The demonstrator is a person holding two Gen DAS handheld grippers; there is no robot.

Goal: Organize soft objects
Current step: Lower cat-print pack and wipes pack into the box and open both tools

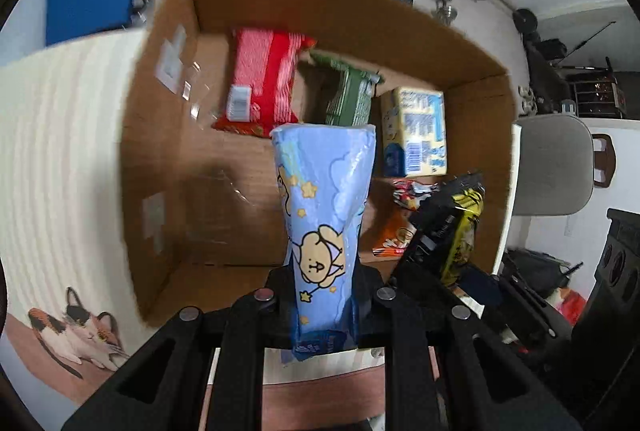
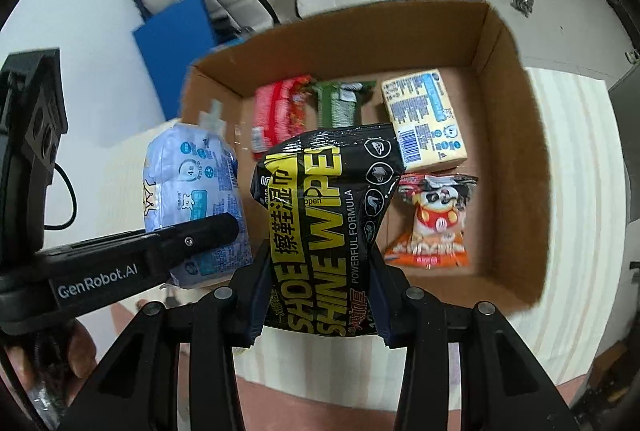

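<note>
Right now my left gripper [image 1: 324, 295] has its jaws pinched on the blue tissue pack [image 1: 324, 207], my right gripper [image 2: 320, 295] on the black wipes pack [image 2: 324, 215], both above the cardboard box's [image 1: 160, 151] near edge. Crowded together, probably, they could collide or spill outside.

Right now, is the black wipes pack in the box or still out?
Out. The right gripper holds the black wipes pack pinched between its fingers, above the cardboard box.
</note>
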